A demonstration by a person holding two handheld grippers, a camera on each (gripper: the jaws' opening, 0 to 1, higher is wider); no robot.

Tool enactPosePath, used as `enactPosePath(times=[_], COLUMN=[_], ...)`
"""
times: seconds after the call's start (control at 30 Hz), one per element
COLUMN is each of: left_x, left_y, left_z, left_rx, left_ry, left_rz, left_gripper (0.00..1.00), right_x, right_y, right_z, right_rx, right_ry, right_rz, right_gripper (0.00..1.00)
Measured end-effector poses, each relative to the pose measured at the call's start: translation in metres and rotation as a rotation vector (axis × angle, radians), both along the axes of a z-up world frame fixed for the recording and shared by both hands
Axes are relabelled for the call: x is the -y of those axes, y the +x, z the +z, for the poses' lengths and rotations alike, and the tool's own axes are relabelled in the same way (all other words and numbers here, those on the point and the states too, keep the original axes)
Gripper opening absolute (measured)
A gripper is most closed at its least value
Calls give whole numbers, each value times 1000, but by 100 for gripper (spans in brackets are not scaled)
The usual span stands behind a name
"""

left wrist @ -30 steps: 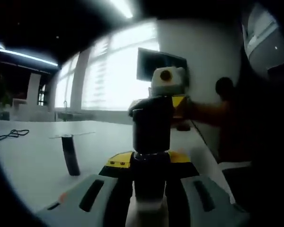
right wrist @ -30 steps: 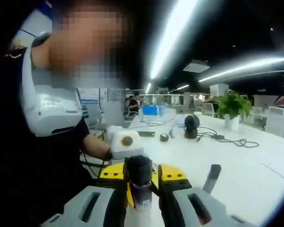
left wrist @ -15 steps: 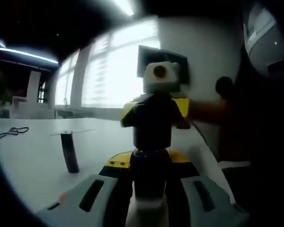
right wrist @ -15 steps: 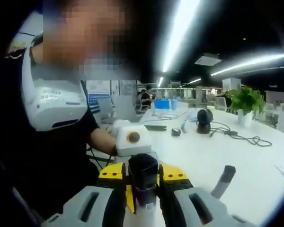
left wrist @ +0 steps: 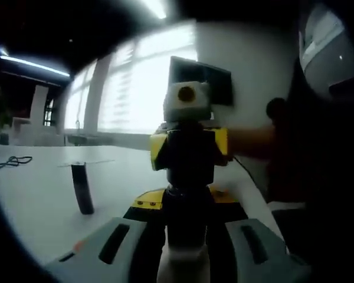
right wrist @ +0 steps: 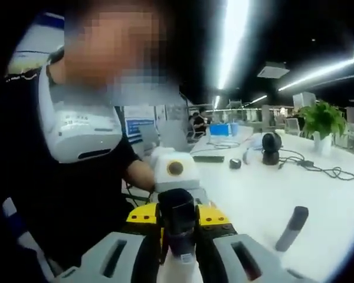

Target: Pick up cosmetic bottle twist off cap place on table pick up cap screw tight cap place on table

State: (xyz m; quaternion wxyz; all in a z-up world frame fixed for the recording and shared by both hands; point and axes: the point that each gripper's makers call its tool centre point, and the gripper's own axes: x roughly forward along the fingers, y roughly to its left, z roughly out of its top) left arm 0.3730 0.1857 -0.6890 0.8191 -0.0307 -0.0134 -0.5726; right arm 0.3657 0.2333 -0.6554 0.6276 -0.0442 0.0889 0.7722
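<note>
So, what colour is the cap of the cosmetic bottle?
The cap is black, seen best in the right gripper view; the bottle below looks white.

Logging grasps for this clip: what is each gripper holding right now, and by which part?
The left gripper holds the cosmetic bottle by its body. The right gripper grips its dark cap.

Right tongs (right wrist: 177, 250) clamp bottle (right wrist: 178, 259); left tongs (right wrist: 177, 221) opposite.

The left hand-held gripper (left wrist: 186, 262) had chunky pale grey jaws with dark slots and a yellow-and-black block behind them. The right hand-held gripper (right wrist: 178, 265) looked the same. Beyond it, the person wore a black short-sleeved shirt (right wrist: 76, 194).
</note>
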Motion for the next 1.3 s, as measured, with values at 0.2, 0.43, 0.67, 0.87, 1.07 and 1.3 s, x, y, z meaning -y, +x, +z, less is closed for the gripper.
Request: enactPosePath(times=[0.2, 0.43, 0.67, 0.87, 1.07, 1.3], left_x=[-1, -1, -3, -5, -9, -10], left_y=[3, 4, 7, 12, 19, 23], left_z=[0, 0, -1, -1, -2, -2], left_rx=[-4, 11, 19, 21, 21, 23], left_ry=[-4, 3, 8, 11, 13, 15], left_rz=[5, 6, 16, 34, 64, 70], left_gripper=[16, 16, 15, 15, 15, 15], right_x=[0, 3, 4, 5, 9, 14], right_y=[3, 3, 5, 8, 14, 14], right_z=[1, 1, 0, 0, 0, 0], right_rx=[30, 81, 81, 64, 50, 90], right_ry=[-6, -17, -13, -8, 19, 29], right_rz=[-101, -255, -440, -632, -891, -1158], right_gripper=[15, 15, 15, 15, 15, 15])
